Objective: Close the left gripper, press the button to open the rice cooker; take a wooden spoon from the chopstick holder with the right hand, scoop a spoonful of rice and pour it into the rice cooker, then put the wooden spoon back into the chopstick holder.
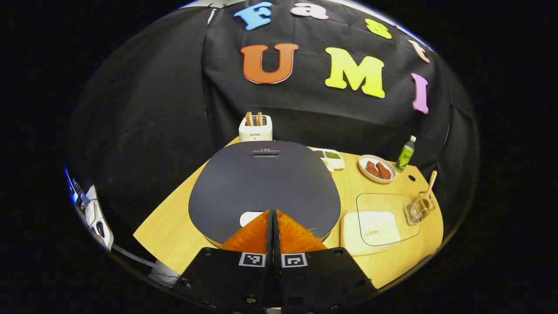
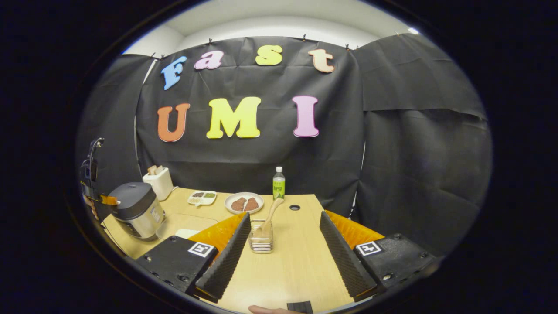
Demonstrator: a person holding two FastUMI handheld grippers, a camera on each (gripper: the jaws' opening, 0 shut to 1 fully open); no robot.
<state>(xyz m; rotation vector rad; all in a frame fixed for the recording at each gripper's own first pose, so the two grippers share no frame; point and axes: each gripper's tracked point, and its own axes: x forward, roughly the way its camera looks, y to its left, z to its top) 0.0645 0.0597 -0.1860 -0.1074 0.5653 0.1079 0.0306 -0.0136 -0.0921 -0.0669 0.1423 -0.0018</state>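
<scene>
My left gripper [image 1: 272,212] is shut with nothing between its fingers, its tips just above the white button [image 1: 249,217] at the near edge of the rice cooker's dark lid [image 1: 261,183]. In the right gripper view the rice cooker [image 2: 136,210] stands closed at the table's left, with the left gripper [image 2: 104,200] at its top edge. My right gripper [image 2: 283,226] is open, low over the table. Just ahead of its left finger stands the clear chopstick holder [image 2: 261,237] with the wooden spoon [image 2: 271,213] leaning in it. A clear container of rice [image 1: 375,224] sits right of the cooker.
At the back stand a white toaster [image 1: 255,126], a divided snack dish [image 1: 330,157], a plate with brown pieces [image 2: 244,203] and a green bottle [image 2: 278,183]. A round hole [image 2: 294,207] marks the table [image 2: 287,261]. A fingertip [image 2: 266,310] shows at the near edge.
</scene>
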